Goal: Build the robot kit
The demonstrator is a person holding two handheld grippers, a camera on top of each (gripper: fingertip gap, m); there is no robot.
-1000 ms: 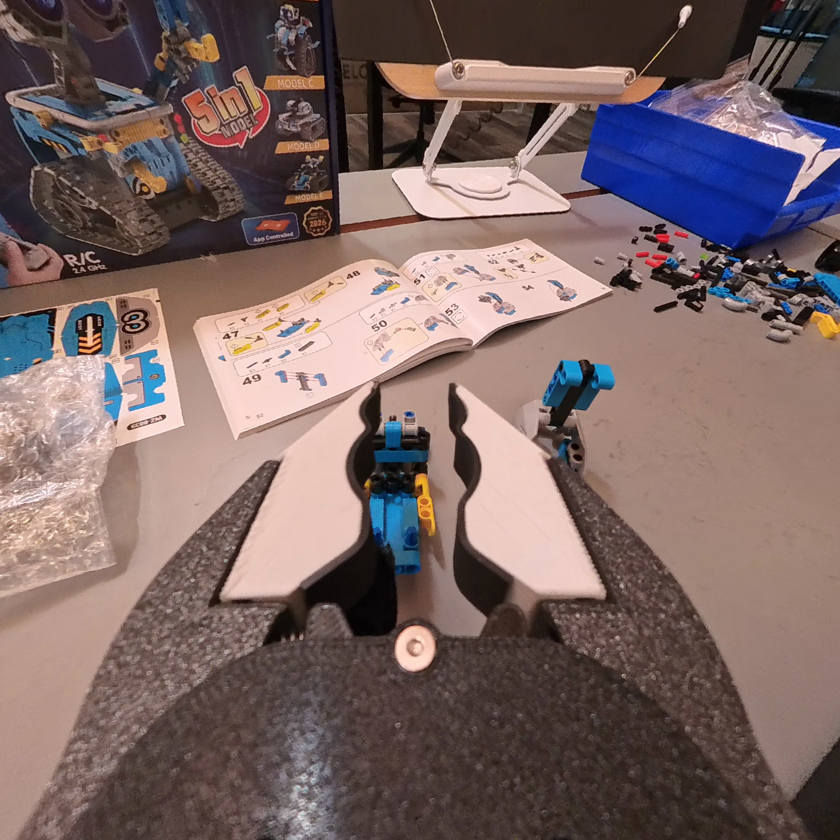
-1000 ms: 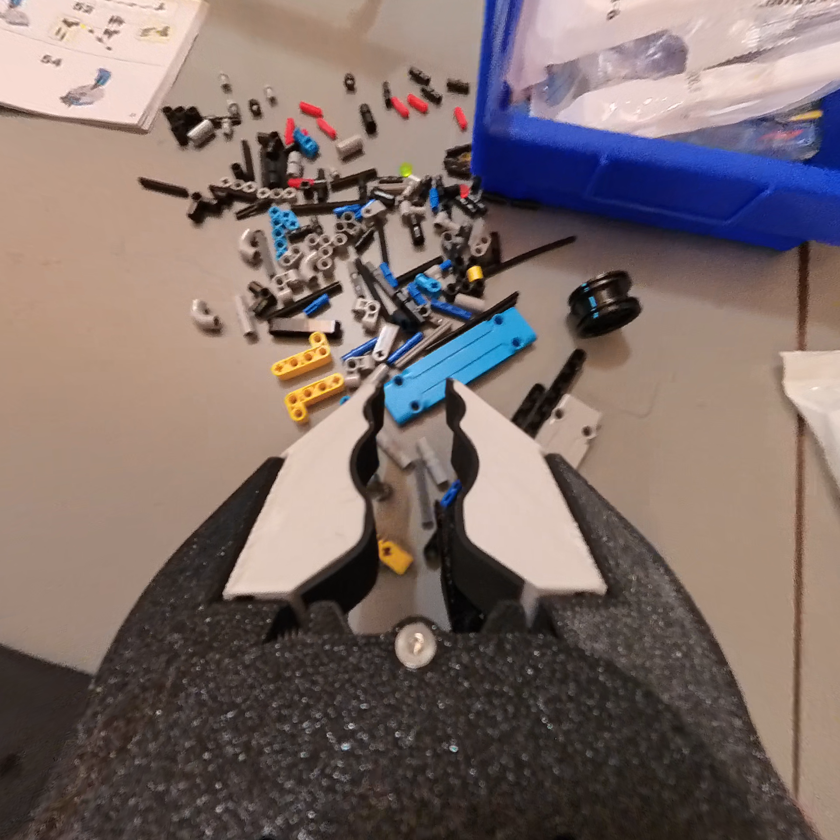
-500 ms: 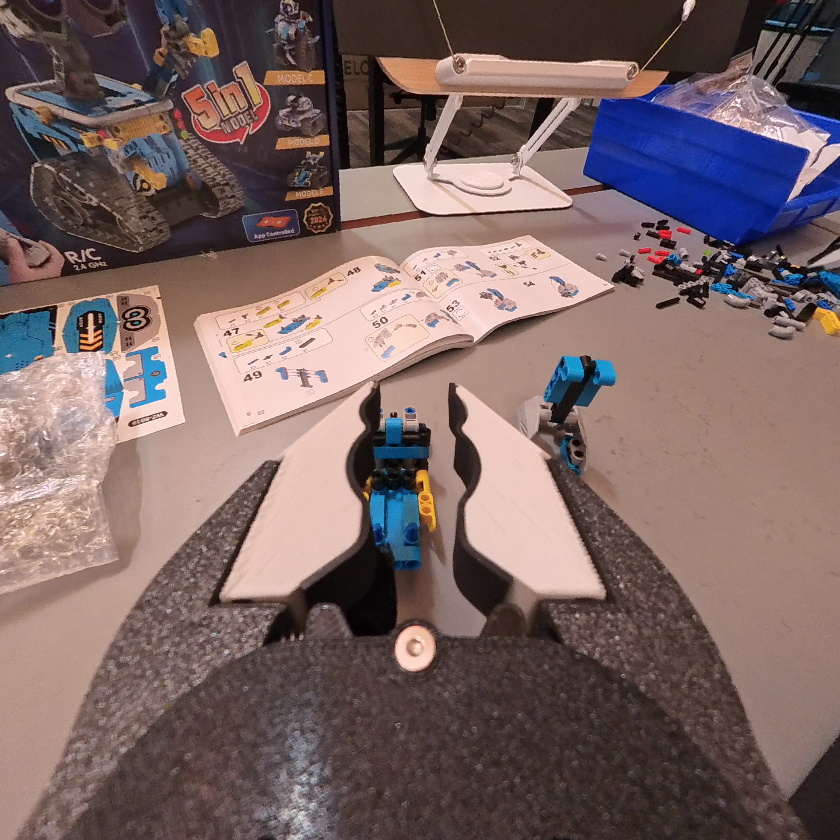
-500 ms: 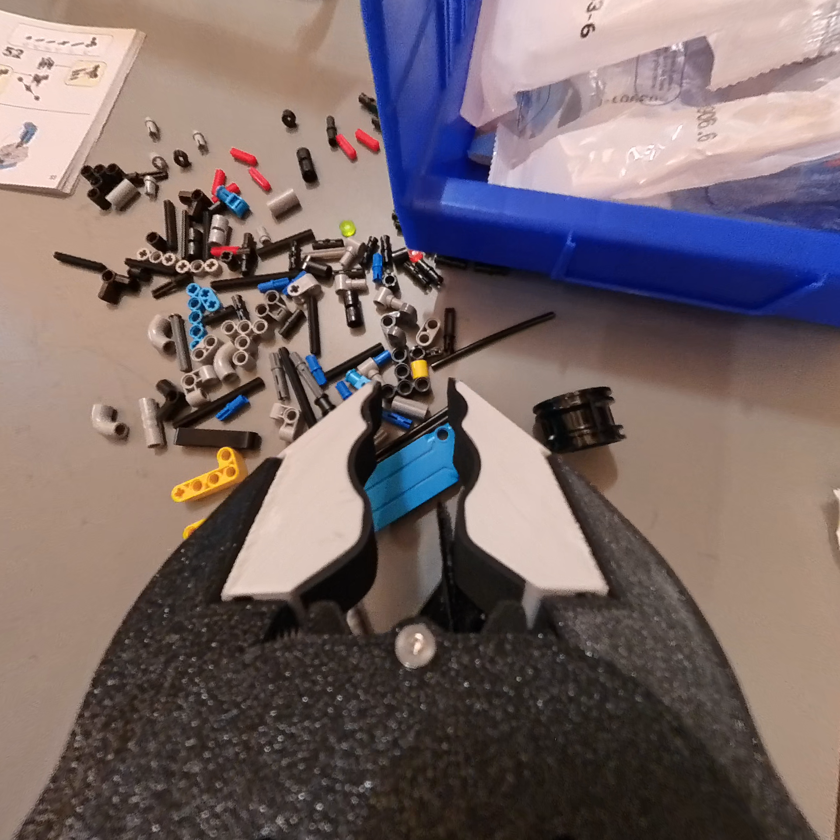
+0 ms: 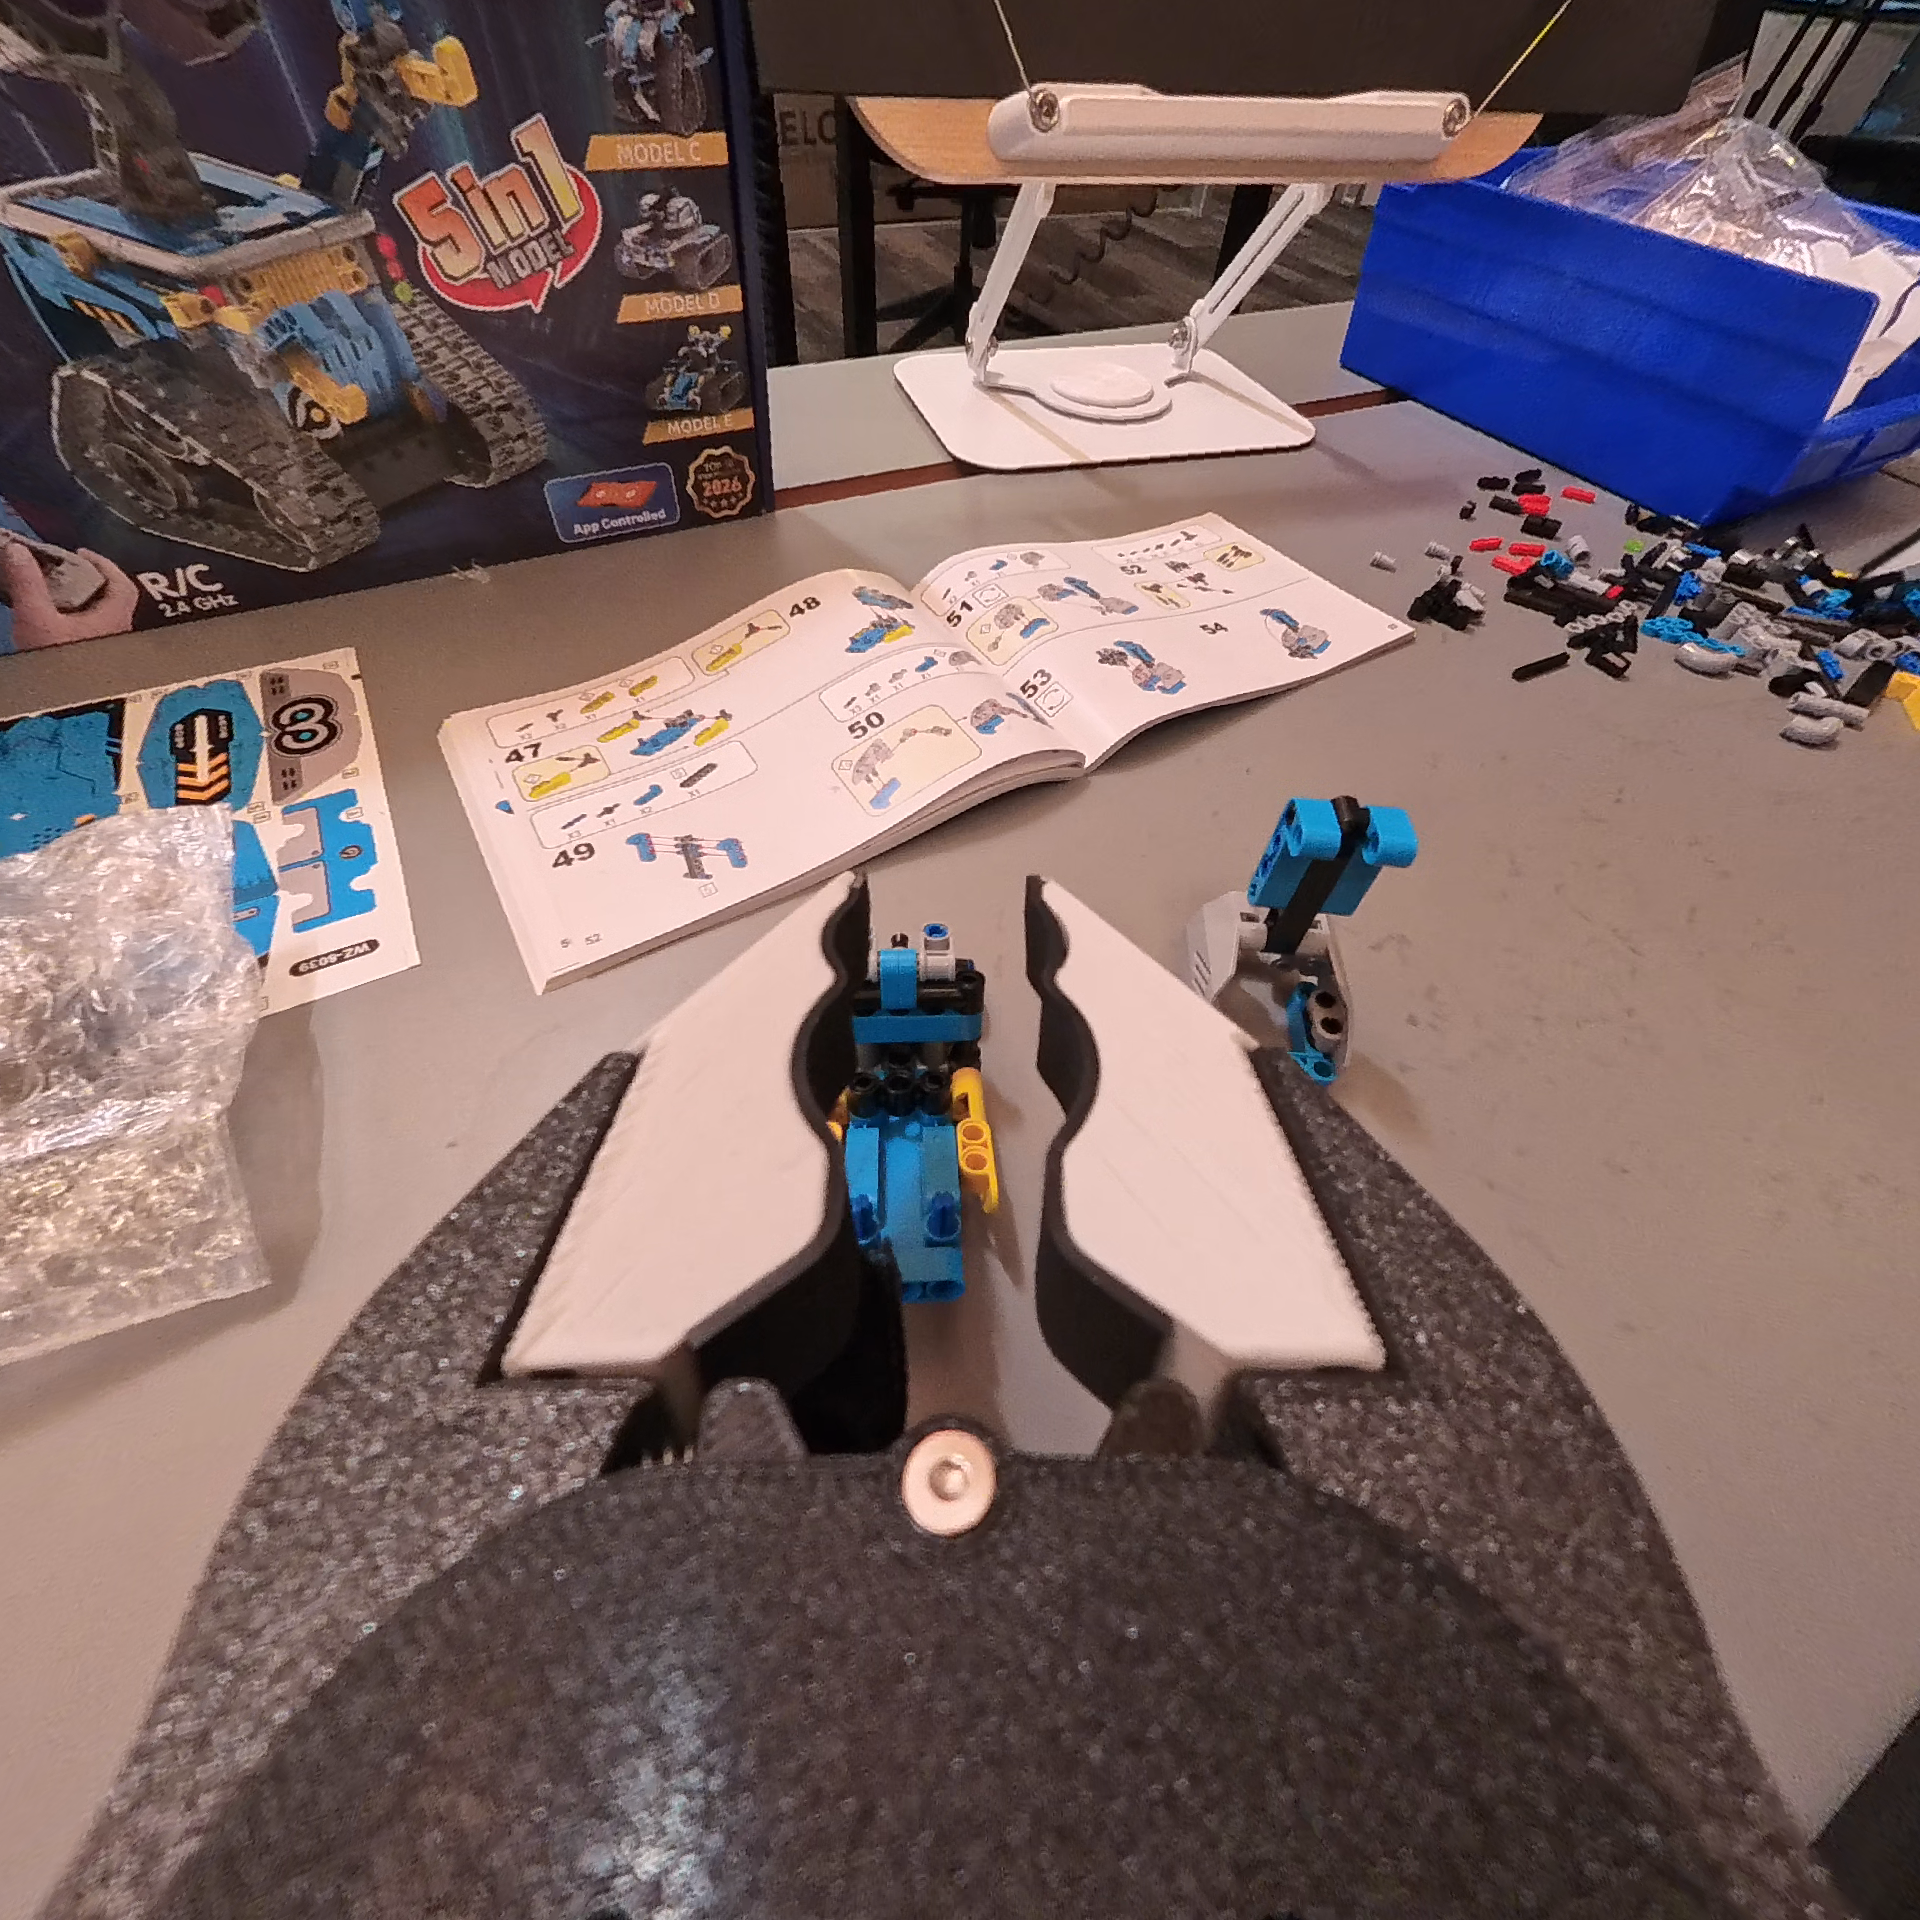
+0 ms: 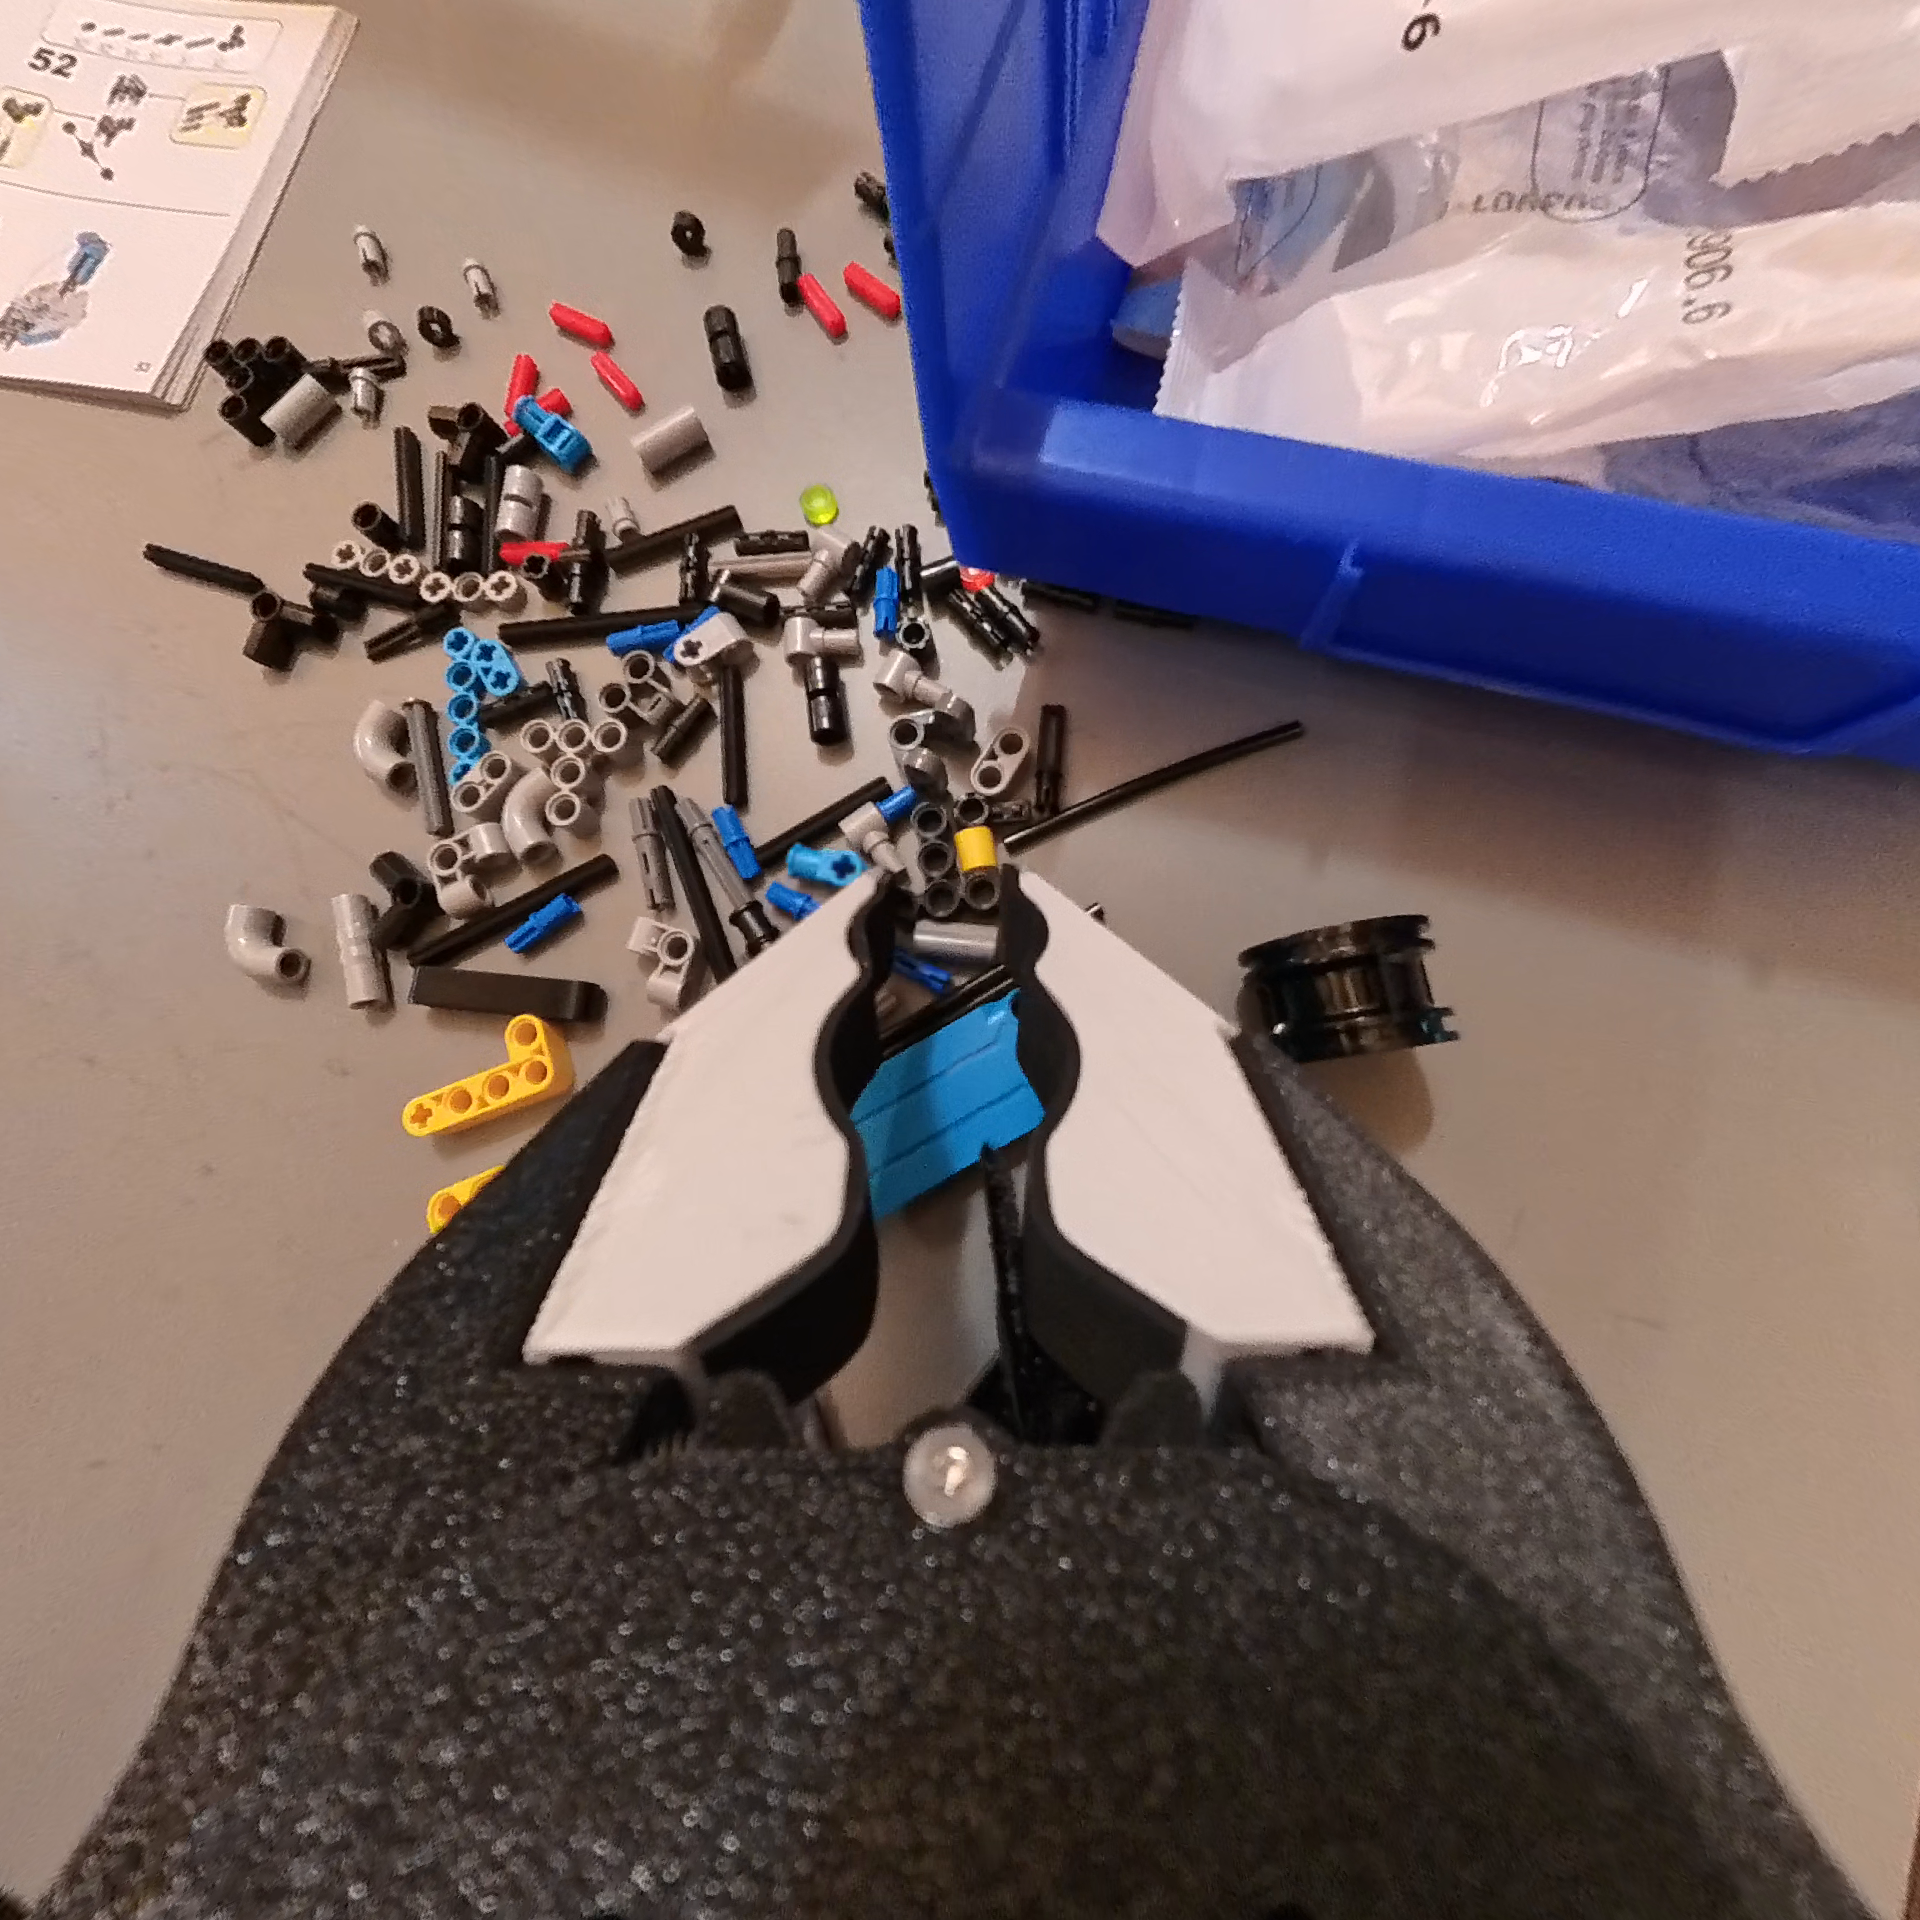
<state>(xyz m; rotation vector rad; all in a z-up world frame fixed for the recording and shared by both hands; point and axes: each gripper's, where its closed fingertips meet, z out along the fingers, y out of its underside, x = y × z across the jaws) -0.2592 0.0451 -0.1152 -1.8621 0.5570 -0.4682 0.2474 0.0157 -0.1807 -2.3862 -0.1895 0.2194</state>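
**Right gripper low over scattered building pieces**

The right gripper (image 6: 943, 894), two grey-faced fingers with wavy black inner pads on a speckled black foam body, points at twelve o'clock, its jaws parted by a narrow gap. In that gap shows a flat light-blue ribbed plastic panel (image 6: 940, 1107); contact with the pads cannot be told. A spread of small black, grey, blue and red plastic pins and connectors (image 6: 623, 665) lies on the grey tabletop (image 6: 156, 831) from ten to twelve o'clock. Two yellow holed L-shaped beams (image 6: 488, 1086) sit at nine o'clock, a black plastic wheel hub (image 6: 1345, 987) at two o'clock. A blue plastic bin (image 6: 1351, 561) holding clear parts bags (image 6: 1558, 312) fills one o'clock. A corner of an open white instruction booklet (image 6: 135, 208) lies at eleven o'clock.
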